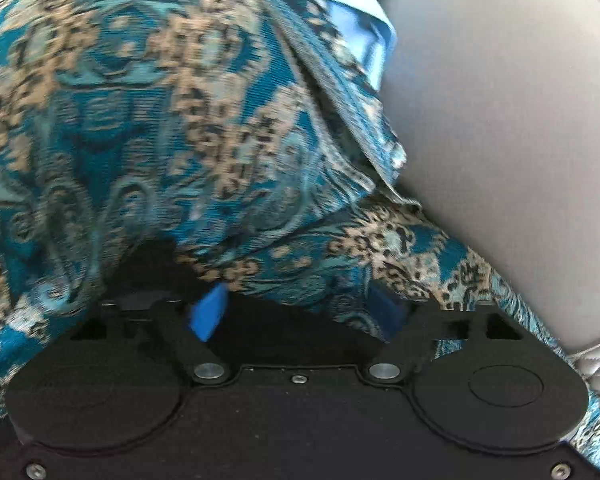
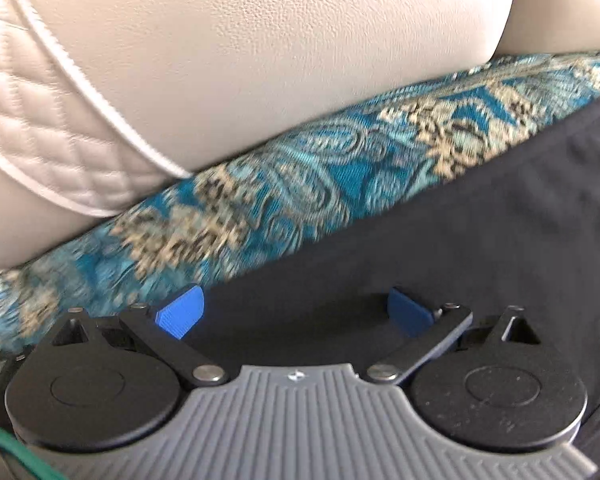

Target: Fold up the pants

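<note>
While looking along the right gripper (image 2: pixel 296 312), seeing its blue ribbed pads (image 2: pixel 180 312) standing wide apart, clamping nothing. Finding the black pants (image 2: pixel 480 216) between and beyond them: matte, smooth cloth filling the near right and running off toward the far right. Noting a straight pants edge crossing diagonally over a patterned throw (image 2: pixel 284 188) — a woven brocade in teal, pale blue and tan, with paisley curls and blocky floral patches. Seeing that throw lying as a slanted band from near left to far right. Beyond it, meeting a beige sofa cushion (image 2: pixel 280 48), rounded and bulging, with pebbled leather grain. At far left, picking out a quilted panel (image 2: pixel 44 120) stitched in diamonds and edged with white piping.

Turning to the left gripper (image 1: pixel 298 308), finding its blue pads (image 1: pixel 210 312) also spread apart, with the same brocade (image 1: pixel 148 112) draping over the fingertips and hiding them. Seeing folds and a hemmed edge falling down the right of the cloth, and a shiny pale-blue fabric (image 1: pixel 364 44) peeking out at the far edge. Noticing a dark patch under the fold near the left pad — not being able to tell whether pants or shadow. Viewing smooth beige leather (image 1: pixel 500 140) filling the right.
</note>
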Available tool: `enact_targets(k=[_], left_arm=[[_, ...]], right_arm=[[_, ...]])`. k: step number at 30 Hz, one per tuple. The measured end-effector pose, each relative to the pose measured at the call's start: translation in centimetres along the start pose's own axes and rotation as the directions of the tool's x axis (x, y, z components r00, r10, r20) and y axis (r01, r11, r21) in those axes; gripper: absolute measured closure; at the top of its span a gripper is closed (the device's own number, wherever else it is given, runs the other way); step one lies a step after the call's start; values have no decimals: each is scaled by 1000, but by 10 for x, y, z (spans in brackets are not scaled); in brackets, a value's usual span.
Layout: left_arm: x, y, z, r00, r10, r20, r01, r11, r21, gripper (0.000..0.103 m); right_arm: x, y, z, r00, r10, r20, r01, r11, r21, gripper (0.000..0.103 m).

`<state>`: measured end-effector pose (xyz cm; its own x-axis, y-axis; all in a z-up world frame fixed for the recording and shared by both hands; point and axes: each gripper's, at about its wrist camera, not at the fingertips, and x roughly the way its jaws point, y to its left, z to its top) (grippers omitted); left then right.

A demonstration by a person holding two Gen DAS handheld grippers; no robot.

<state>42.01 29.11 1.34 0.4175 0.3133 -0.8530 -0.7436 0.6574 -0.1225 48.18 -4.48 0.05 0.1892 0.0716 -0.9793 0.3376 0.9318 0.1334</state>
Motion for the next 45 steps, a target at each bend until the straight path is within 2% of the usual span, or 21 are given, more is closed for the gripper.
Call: enact_targets(k=[2,3,4,6,7,11,14,16,18,20,23,24,27,30,34,39,40,41,42,43,45], left_arm=[[3,-11,-3,999,48,2,-48,997,65,25],[2,-15,-6,998,61,17,-63,994,87,38],[0,-16,-9,997,68,40,-72,992,99,62],[-6,-15,-11,997,46,56,-53,989,140,89],[-9,-12,-12,999,20,46,-26,989,148,96],[-23,-1,-14,999,-22,32,17,987,161,101],[-33,4,-18,999,-37,27,32,985,170,102],[-39,8,-21,999,-39,27,34,984,178,103],[-42,14,-23,999,-48,10,45,983,177,103],[-46,23,-23,996,-87,-29,90,983,163,102],[-52,33,-22,987,-157,-43,162,977,140,93],[-52,32,-22,985,-170,-38,174,975,137,85],[-59,33,-19,976,-215,-29,217,970,111,47],[-61,28,-18,971,-238,-2,237,967,92,35],[-49,16,-19,980,-199,-17,199,977,81,17],[-36,6,-30,990,-140,-20,141,986,88,12],[-36,4,-34,991,-131,-11,132,986,101,23],[-39,2,-37,993,-115,8,114,987,115,42],[-42,1,-42,995,-99,30,95,987,129,91],[-45,0,-44,996,-81,37,75,987,142,97],[-56,5,-48,992,-114,62,103,982,158,101]], right_arm=[[6,16,2,993,-102,52,104,993,-50,0],[10,25,0,983,-161,92,169,982,-89,0],[14,32,-3,974,-195,116,208,971,-116,0],[20,39,-11,965,-211,154,233,962,-145,0],[20,37,-15,965,-203,163,227,964,-139,0],[14,21,-22,979,-137,154,164,970,-181,14],[2,7,-26,977,-128,169,161,966,-204,44],[-6,-1,-30,978,-124,170,159,964,-212,73],[-14,-9,-34,982,-107,154,139,967,-215,85],[-20,-17,-40,987,-80,140,109,969,-220,91],[-26,-28,-47,989,-55,141,86,970,-225,92],[-28,-32,-50,989,-46,144,78,972,-224,93],[-33,-46,-66,985,-11,172,50,973,-227,94],[-36,-54,-78,972,28,232,31,968,-248,94],[-49,-78,-118,933,95,346,5,961,-277,95],[-59,-103,-166,864,175,471,-14,946,-324,94],[-61,-108,-174,850,191,491,-22,944,-329,94],[-63,-111,-181,836,205,509,-29,942,-333,94],[-65,-114,-188,822,216,527,-29,940,-340,94],[-67,-117,-194,806,223,548,-27,939,-342,94],[-73,-120,-203,776,229,588,-12,937,-349,94]])
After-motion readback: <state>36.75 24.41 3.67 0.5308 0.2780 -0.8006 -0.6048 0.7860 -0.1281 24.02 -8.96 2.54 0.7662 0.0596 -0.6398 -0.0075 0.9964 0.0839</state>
